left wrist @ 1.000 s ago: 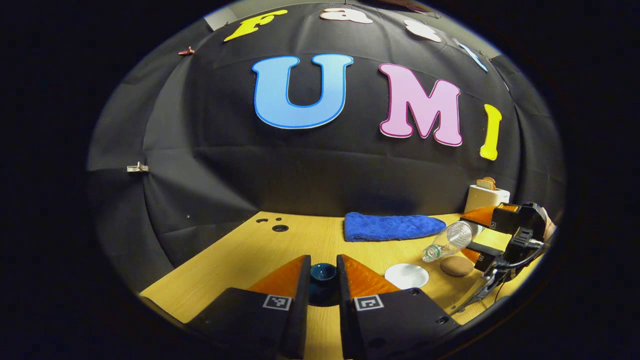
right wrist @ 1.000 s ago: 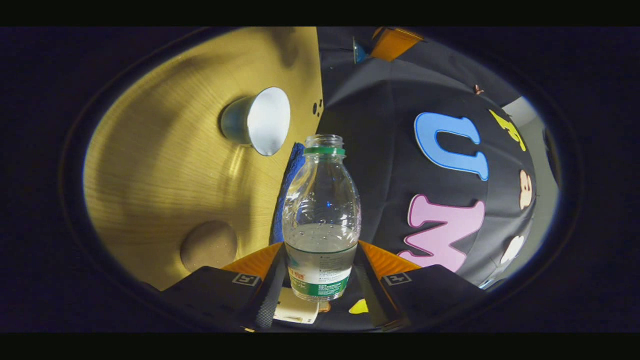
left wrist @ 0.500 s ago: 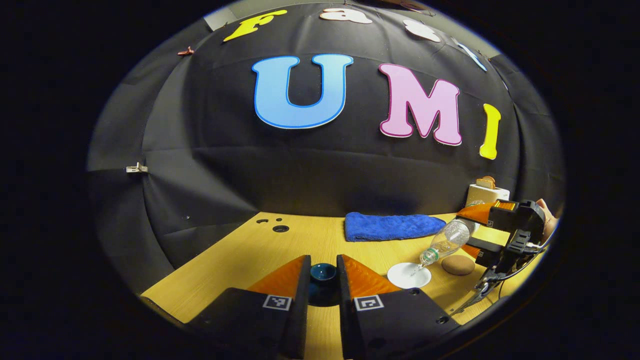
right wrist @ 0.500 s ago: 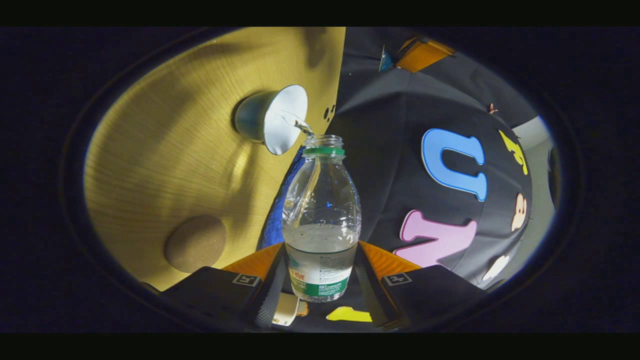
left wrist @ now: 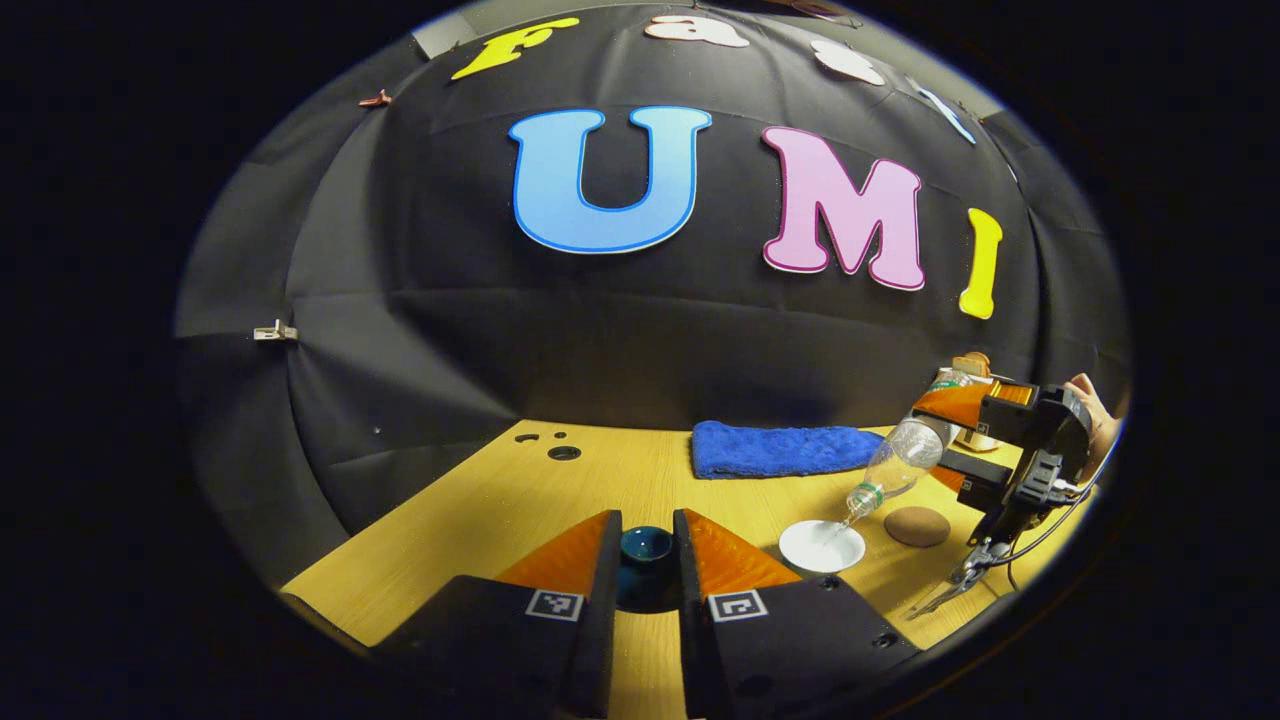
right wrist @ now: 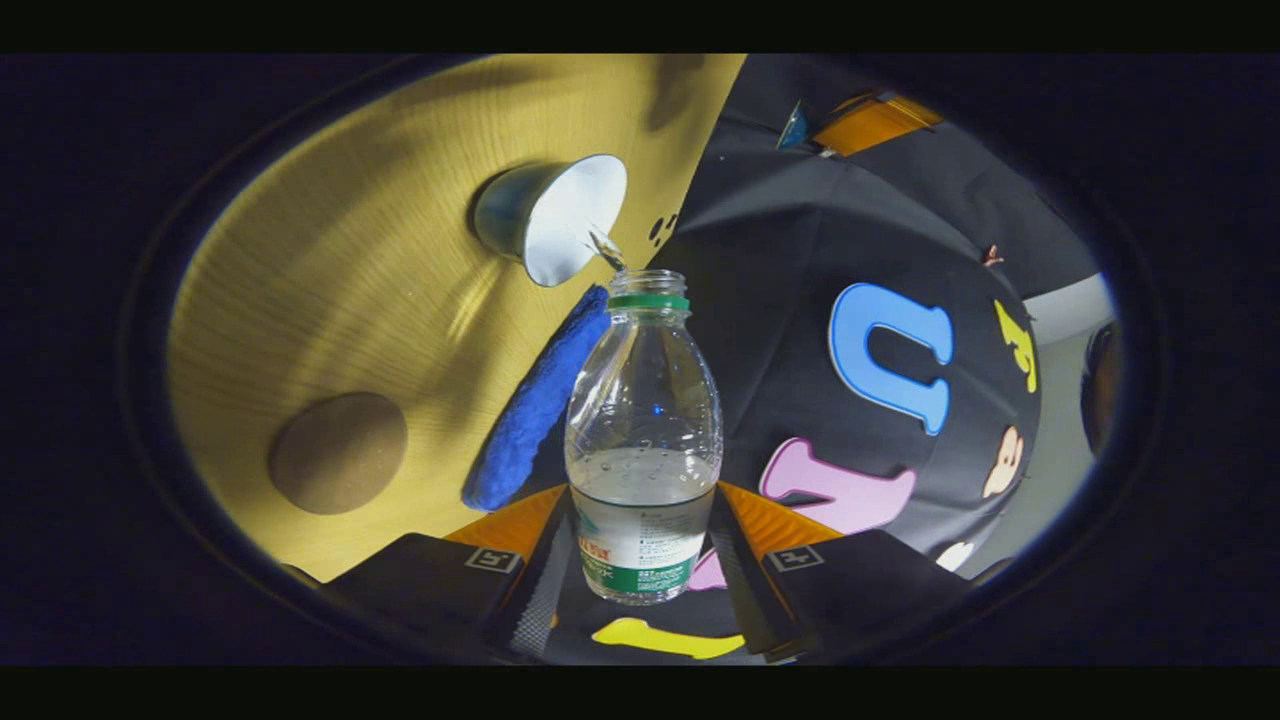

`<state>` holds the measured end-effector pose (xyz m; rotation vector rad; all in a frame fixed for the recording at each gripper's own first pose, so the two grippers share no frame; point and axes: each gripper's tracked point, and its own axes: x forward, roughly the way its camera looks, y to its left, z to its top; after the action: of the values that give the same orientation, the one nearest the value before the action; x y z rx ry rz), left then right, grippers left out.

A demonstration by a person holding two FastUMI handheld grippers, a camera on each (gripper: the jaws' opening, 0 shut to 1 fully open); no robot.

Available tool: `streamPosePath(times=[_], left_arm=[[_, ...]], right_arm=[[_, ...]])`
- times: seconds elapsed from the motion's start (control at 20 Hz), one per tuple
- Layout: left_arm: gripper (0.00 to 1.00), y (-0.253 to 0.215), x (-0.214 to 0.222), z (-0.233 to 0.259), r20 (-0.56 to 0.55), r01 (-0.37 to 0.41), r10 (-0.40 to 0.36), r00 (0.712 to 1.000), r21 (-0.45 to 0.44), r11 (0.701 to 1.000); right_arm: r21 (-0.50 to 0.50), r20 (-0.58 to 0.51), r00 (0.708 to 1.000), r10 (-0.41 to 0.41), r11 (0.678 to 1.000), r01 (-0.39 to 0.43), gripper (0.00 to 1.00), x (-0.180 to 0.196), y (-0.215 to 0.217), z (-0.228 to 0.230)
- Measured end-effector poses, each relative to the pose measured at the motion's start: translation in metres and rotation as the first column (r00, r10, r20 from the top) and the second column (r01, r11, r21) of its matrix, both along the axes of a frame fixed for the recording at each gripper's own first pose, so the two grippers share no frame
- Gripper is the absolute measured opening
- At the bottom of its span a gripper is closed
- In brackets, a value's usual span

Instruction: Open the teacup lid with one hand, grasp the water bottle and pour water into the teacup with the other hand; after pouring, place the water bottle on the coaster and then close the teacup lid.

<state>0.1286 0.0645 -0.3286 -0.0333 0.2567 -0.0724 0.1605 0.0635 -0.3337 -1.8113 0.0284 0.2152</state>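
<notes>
Water bottle [right wrist: 643, 420], uncapped and with a green ring at its neck, is pinched at its labelled lower body between the two fingers of the right claw [right wrist: 643, 560]. It is tipped steeply, mouth downward, and a thin stream runs from the mouth into the teacup [right wrist: 560, 215], whose white inside faces the camera in the right gripper view. From the left gripper view the same bottle [left wrist: 895, 465] slants down toward the open teacup [left wrist: 822, 545] standing on the wooden counter [left wrist: 480, 510], with the right claw [left wrist: 960, 440] and a hand [left wrist: 1095, 420] behind it.

Just beside the teacup lies the round brown coaster [left wrist: 917, 526], bare on the counter; a folded blue cloth [left wrist: 780, 448] lies behind both, near the booth's wall.

The left claw [left wrist: 647, 560] is pressed onto the dark blue teacup lid [left wrist: 645, 548], one finger on either side of it, well apart from the teacup. Whether the lid is touching the counter I cannot tell.
</notes>
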Motion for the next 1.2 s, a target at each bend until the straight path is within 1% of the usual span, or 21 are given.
streamPosePath(times=[0.05,0.1,0.15,0.2,0.25,0.3,0.35,0.55,0.7,0.8,0.85,0.95,1.0,1.05,1.1,1.15,1.2], left_arm=[[0.28,0.0,-0.001,0.001,-0.002,0.001,-0.001,1.0,-0.004,1.0],[0.31,0.0,-0.002,0.0,-0.001,0.002,-0.002,1.0,-0.007,1.0],[0.31,0.0,-0.002,0.0,-0.002,0.003,-0.003,1.0,-0.009,1.0],[0.31,-0.001,-0.002,-0.001,-0.002,0.004,-0.004,1.0,-0.01,1.0],[0.27,-0.001,-0.003,-0.002,-0.004,0.006,-0.006,1.0,-0.011,1.0],[0.27,-0.001,-0.004,0.0,-0.004,0.008,-0.008,1.0,-0.011,1.0],[0.31,-0.001,-0.004,-0.002,-0.003,0.007,-0.007,1.0,-0.011,1.0],[0.31,-0.002,-0.006,-0.003,-0.008,0.003,-0.003,1.0,-0.02,1.0],[0.31,-0.003,-0.006,-0.003,-0.006,0.001,-0.001,1.0,-0.018,1.0],[0.31,-0.004,-0.005,-0.002,-0.003,-0.001,0.001,1.0,-0.014,1.0],[0.31,-0.005,-0.004,-0.001,-0.001,-0.002,0.002,1.0,-0.012,1.0],[0.31,-0.006,-0.004,0.0,0.0,-0.002,0.002,1.0,-0.008,1.0],[0.31,-0.007,-0.005,-0.001,-0.001,-0.003,0.003,1.0,-0.008,1.0],[0.31,-0.009,-0.004,-0.001,-0.002,-0.004,0.004,1.0,-0.007,1.0],[0.28,-0.009,-0.004,-0.002,-0.003,-0.006,0.006,1.0,-0.006,1.0],[0.28,-0.011,-0.003,-0.001,-0.004,-0.007,0.007,1.0,-0.005,1.0],[0.28,-0.012,-0.002,-0.002,-0.004,-0.008,0.008,1.0,-0.002,1.0]], right_arm=[[-0.015,0.009,1.0,0.012,1.0,-0.012,0.73,0.001,0.002,0.002],[-0.029,0.016,1.0,0.023,0.999,-0.023,0.74,0.002,0.003,0.004],[-0.046,0.028,0.999,0.035,0.998,-0.034,0.74,0.003,0.004,0.008],[-0.059,0.038,0.998,0.046,0.997,-0.044,0.77,0.002,0.004,0.01],[-0.068,0.046,0.997,0.056,0.996,-0.053,0.74,0.003,0.004,0.012],[-0.078,0.057,0.996,0.067,0.995,-0.062,0.77,0.004,0.006,0.013],[-0.089,0.066,0.995,0.078,0.993,-0.072,0.74,0.006,0.007,0.015],[-0.144,0.109,0.984,0.142,0.981,-0.126,0.74,0.008,0.014,0.024],[-0.149,0.123,0.976,0.177,0.976,-0.158,0.74,0.008,0.016,0.029],[-0.13,0.114,0.979,0.168,0.98,-0.153,0.74,0.012,0.017,0.027],[-0.094,0.099,0.985,0.144,0.986,-0.135,0.74,0.012,0.014,0.024],[0.048,0.037,0.997,0.06,0.997,-0.062,0.74,0.008,0.004,0.003],[0.13,0.016,1.0,0.021,0.991,-0.023,0.74,0.005,0.002,-0.004],[0.205,-0.012,1.0,-0.008,0.979,0.01,0.74,0.002,0.003,-0.01],[0.283,-0.033,0.999,-0.042,0.958,0.049,0.74,0.0,0.003,-0.013],[0.363,-0.06,0.996,-0.069,0.928,0.086,0.72,-0.004,0.002,-0.017],[0.443,-0.084,0.992,-0.094,0.888,0.122,0.74,-0.003,0.002,-0.02]])
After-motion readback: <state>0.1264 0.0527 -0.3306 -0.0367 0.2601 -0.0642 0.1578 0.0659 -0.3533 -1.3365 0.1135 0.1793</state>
